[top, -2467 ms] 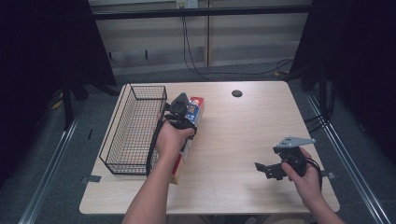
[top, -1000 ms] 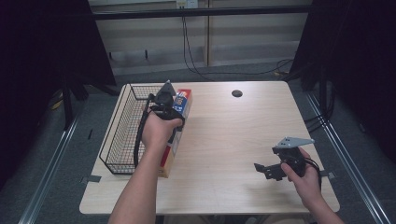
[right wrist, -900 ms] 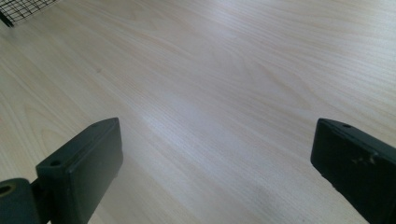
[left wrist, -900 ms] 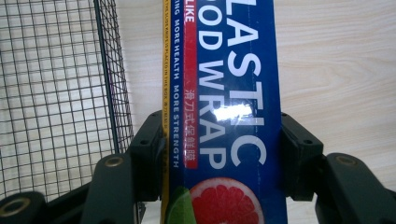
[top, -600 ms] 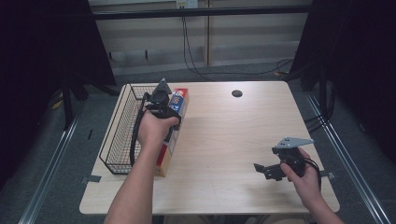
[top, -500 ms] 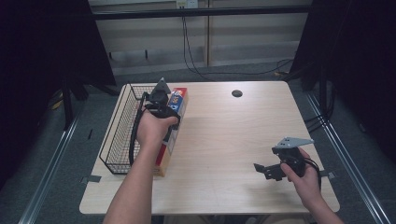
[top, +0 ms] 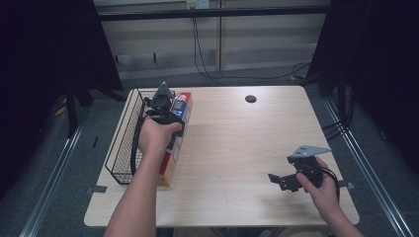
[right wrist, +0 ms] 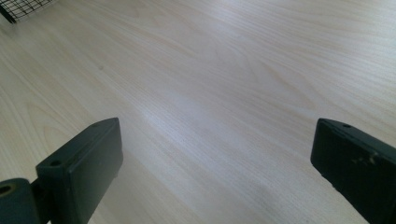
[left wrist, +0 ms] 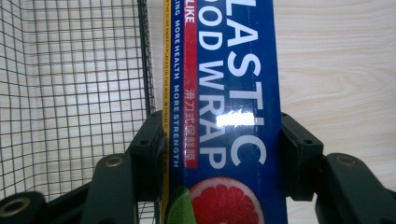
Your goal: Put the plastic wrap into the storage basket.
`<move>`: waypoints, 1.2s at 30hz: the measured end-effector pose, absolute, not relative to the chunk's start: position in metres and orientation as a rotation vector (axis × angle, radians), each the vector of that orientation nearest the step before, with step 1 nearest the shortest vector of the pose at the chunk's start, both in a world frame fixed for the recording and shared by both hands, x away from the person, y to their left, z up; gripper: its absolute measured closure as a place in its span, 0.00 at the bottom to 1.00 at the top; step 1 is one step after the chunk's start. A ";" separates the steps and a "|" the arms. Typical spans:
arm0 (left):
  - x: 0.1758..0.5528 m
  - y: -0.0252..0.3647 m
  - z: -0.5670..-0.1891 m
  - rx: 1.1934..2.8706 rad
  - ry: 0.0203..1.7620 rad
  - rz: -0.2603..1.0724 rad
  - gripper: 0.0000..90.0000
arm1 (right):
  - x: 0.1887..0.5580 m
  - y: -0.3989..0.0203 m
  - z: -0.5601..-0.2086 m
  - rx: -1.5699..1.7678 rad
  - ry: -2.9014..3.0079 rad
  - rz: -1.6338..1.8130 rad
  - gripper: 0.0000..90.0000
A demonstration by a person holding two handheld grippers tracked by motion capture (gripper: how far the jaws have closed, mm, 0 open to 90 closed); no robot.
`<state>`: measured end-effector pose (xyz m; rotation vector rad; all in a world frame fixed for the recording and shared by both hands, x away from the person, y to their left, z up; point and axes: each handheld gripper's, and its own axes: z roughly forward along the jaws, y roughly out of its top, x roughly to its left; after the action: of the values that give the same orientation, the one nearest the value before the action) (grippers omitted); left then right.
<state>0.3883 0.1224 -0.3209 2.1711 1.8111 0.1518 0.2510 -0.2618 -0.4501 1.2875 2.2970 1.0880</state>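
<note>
A long plastic wrap box (top: 175, 143), blue on top with tan sides, lies lengthwise against the right wall of the black wire basket (top: 126, 140). My left gripper (top: 168, 114) is shut on the plastic wrap box (left wrist: 229, 112), one jaw on each long side, near its far end. In the left gripper view the basket (left wrist: 70, 88) mesh stands just left of the box. My right gripper (top: 279, 180) rests open near the table's front right, and the right gripper view shows its two jaws wide apart over bare wood (right wrist: 210, 93).
The light wooden table (top: 237, 143) has a small round dark cable hole (top: 250, 98) near its far edge. A corner of the wire basket (right wrist: 21, 7) appears at the top left of the right gripper view. Dark floor and metal rails flank the table.
My left gripper has carried the plastic wrap box leftward from the table's middle-left until it lies against the basket's right wall. The right gripper has stayed put.
</note>
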 end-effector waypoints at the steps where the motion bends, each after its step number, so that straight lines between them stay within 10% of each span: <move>1: 0.388 0.122 -0.321 2.171 1.811 0.152 0.49 | 0.251 -0.262 -0.450 1.288 2.297 1.088 0.02; 36: 0.388 0.149 -0.320 2.114 1.890 0.184 0.49 | 0.251 -0.262 -0.450 1.287 2.296 1.086 0.02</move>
<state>0.3877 0.1492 -0.3198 2.1140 1.8902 0.1841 0.2510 -0.2623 -0.4500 1.2869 2.2962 1.0859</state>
